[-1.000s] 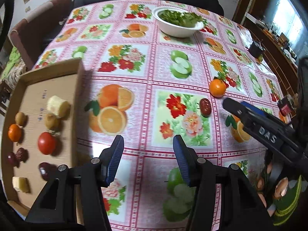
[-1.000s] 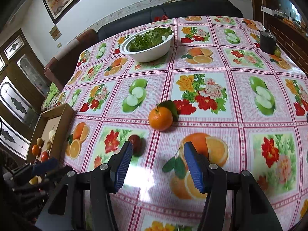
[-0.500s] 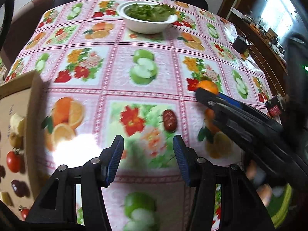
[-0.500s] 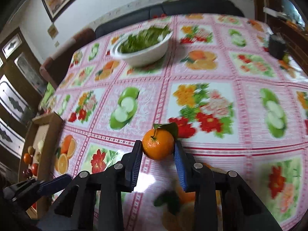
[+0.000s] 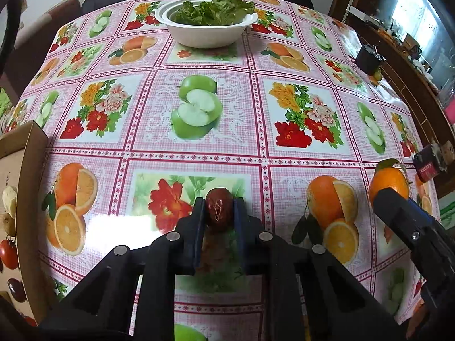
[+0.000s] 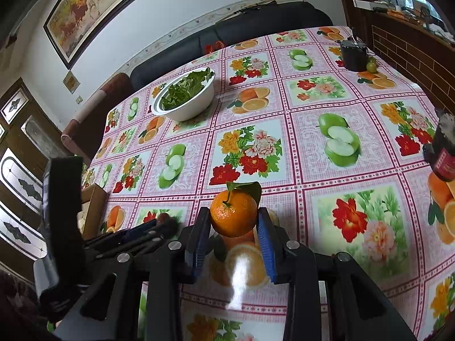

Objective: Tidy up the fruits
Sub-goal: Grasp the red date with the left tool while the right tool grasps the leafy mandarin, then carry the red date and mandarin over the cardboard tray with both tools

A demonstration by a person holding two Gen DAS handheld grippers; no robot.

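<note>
My left gripper (image 5: 218,210) is shut on a dark red date (image 5: 218,208) low over the fruit-print tablecloth. My right gripper (image 6: 233,220) is shut on an orange tangerine (image 6: 233,215) with a green leaf, held just above the cloth. The tangerine also shows at the right edge of the left wrist view (image 5: 388,180), in the right gripper. A cardboard tray (image 5: 27,170) at the left edge holds a tomato (image 5: 7,253), a banana piece (image 5: 8,200) and other small fruits, partly cut off. The left gripper also shows at the lower left of the right wrist view (image 6: 159,227).
A white bowl of green leaves (image 5: 209,25) stands at the far side of the table. A black container (image 6: 354,55) with a small green fruit beside it sits at the far right. A dark jar with a red label (image 6: 445,156) stands at the right edge.
Both grippers have closed: the left moved forward onto the date and gripped it, the right tightened on the tangerine and lifted it slightly.
</note>
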